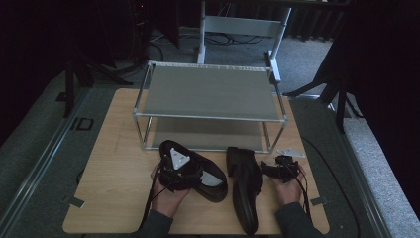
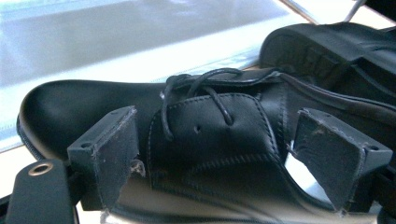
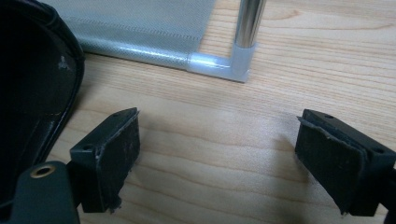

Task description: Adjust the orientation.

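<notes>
Two black leather lace-up shoes lie on the wooden table (image 1: 114, 193) in front of a two-shelf rack (image 1: 210, 91). My left gripper (image 1: 184, 174) hovers over the left shoe (image 1: 216, 187). In the left gripper view its jaws stand open (image 2: 236, 154) on either side of the left shoe's (image 2: 210, 130) laced tongue, and the pads do not press on it. The right shoe (image 1: 246, 191) lies with its toe towards me. My right gripper (image 1: 271, 171) is just right of that shoe's heel, open (image 3: 217, 154) over bare wood, with the shoe (image 3: 32, 84) at the left edge.
The rack's corner post (image 3: 245, 28) and lower shelf (image 3: 140, 28) stand just beyond the right gripper. The right shoe's sole (image 2: 336, 51) lies close behind the left shoe. A small grey plate (image 1: 291, 152) lies by the rack's right foot. Bare wood lies left of the shoes.
</notes>
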`<state>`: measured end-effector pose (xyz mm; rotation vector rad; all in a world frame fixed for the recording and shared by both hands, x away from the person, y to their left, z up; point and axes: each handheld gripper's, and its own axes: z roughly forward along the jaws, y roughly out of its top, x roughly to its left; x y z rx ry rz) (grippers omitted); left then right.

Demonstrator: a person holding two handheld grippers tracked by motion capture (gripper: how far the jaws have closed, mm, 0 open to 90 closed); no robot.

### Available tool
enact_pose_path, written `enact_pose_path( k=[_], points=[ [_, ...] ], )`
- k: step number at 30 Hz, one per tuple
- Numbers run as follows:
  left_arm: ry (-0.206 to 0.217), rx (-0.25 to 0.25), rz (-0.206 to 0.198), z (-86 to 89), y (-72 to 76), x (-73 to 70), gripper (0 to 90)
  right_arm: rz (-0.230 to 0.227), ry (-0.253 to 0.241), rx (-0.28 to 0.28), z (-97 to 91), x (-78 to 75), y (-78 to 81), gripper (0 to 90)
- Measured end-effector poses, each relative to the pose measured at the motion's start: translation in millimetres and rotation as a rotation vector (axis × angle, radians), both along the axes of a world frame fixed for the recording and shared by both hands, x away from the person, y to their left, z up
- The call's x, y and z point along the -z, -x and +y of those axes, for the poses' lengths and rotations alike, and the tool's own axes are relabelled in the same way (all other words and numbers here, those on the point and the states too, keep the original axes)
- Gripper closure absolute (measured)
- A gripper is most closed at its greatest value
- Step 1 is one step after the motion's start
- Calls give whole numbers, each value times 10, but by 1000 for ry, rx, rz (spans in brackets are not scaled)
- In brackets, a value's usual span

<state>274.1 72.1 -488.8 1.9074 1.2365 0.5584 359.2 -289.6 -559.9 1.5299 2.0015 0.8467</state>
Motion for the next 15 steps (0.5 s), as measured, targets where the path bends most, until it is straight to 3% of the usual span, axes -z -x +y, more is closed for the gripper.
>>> enact_pose_path(
  k=[4, 7, 10, 15],
  points=[
    [-90, -32, -15, -118, -62, 108, 166, 0, 2, -1, -1, 0, 0, 135],
    [-92, -36, -15, -121, -72, 131, 234, 0, 2, -1, -1, 0, 0, 135],
    [-140, -43, -32, -167, -59, 152, 264, 0, 2, -1, -1, 0, 0, 135],
    [-127, -43, -9, -119, -39, 130, 303, 0, 2, -1, -1, 0, 0, 135]
  ],
)
